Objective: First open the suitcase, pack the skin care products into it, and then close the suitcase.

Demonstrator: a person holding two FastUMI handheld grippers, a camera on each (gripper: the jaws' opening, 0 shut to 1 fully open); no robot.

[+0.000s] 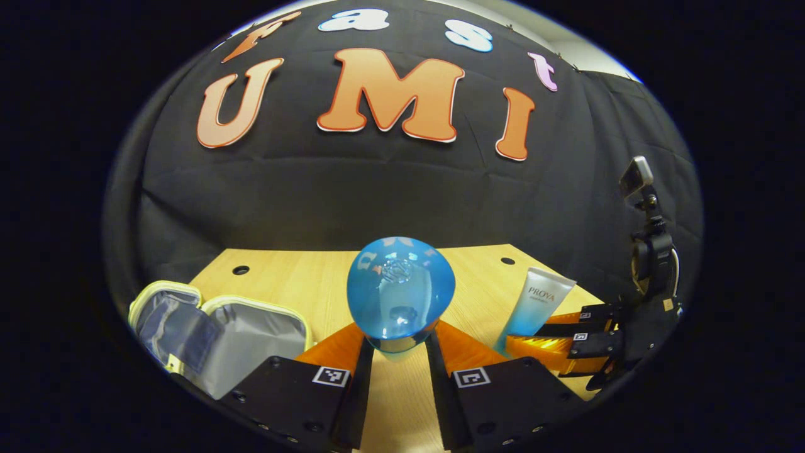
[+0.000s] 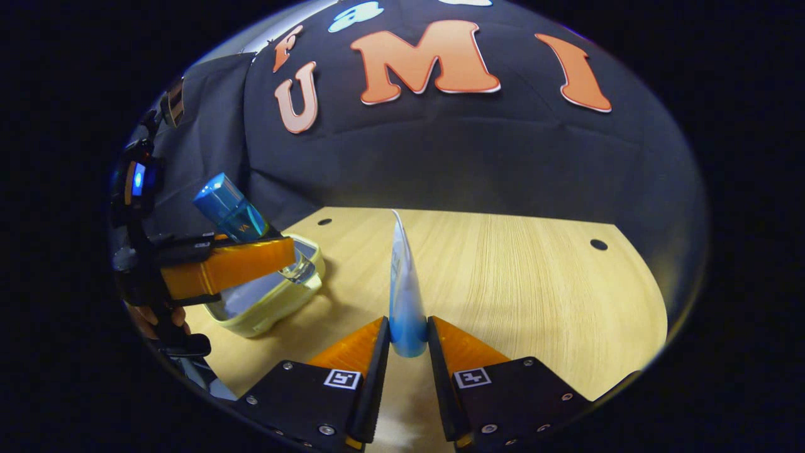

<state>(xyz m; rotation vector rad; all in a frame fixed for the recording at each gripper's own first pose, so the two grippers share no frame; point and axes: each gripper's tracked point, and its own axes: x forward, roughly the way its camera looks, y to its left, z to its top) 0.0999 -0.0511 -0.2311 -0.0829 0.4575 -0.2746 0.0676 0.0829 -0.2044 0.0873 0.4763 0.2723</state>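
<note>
A blue glass bottle [image 1: 400,292] sits between the fingers of my left gripper [image 1: 400,336], which is shut on its lower part. In the right gripper view that bottle [image 2: 229,211] tilts in the left gripper [image 2: 286,255] above the open suitcase [image 2: 270,296]. The suitcase [image 1: 251,340] is a small pale-yellow case with grey lining, lid laid back, at the table's left. My right gripper [image 2: 407,333] is shut on the low end of a white-and-blue tube [image 2: 404,283], seen edge-on. From the left gripper view the tube [image 1: 539,299] stands up from the right gripper [image 1: 534,343].
A light wooden table [image 2: 516,277] with small round holes [image 2: 599,244] near its back edge carries everything. The black cloth wall hangs close behind it. A hand [image 2: 148,321] holds the left gripper's handle at the table's left side.
</note>
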